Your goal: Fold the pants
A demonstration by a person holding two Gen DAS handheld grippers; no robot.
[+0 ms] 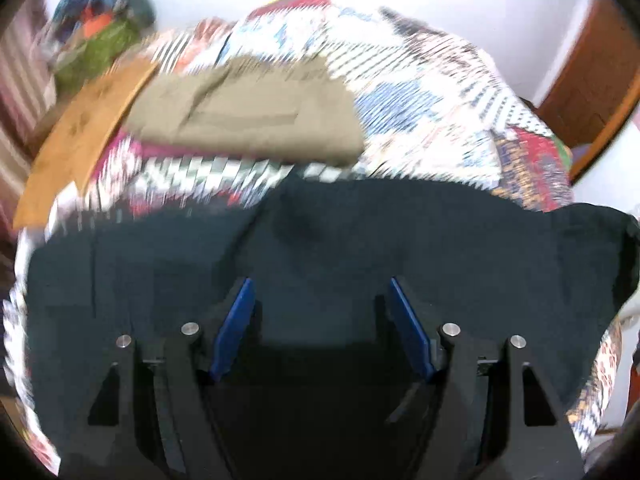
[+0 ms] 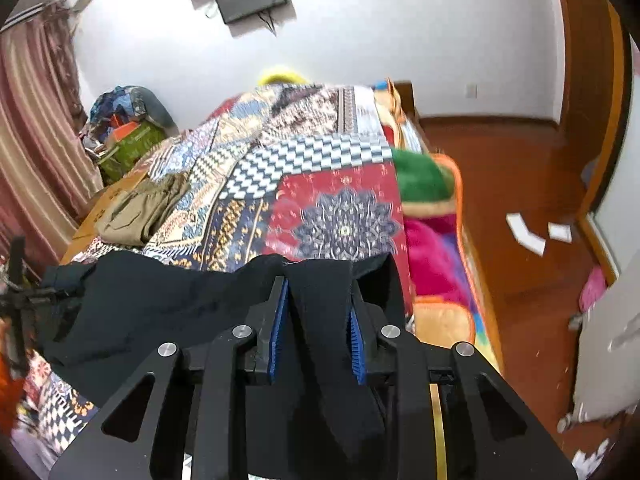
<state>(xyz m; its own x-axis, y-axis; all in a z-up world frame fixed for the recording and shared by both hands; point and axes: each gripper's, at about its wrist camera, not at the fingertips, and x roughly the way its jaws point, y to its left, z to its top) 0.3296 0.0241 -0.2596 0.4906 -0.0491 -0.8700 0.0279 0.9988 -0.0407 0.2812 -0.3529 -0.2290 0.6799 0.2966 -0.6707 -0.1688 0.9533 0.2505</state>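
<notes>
Dark navy pants lie spread across the near part of a bed, blurred in the left wrist view. My left gripper hangs over them with its blue pads wide apart and bare; it is open. In the right wrist view the pants stretch to the left. My right gripper is shut on a raised fold of the dark cloth near the bed's right edge, the fold running between the blue pads.
A patchwork bedspread covers the bed. Folded khaki pants lie at the far left beside a cardboard sheet. Green and pink blankets hang off the right edge. Bags are piled by the curtain; papers lie on the wooden floor.
</notes>
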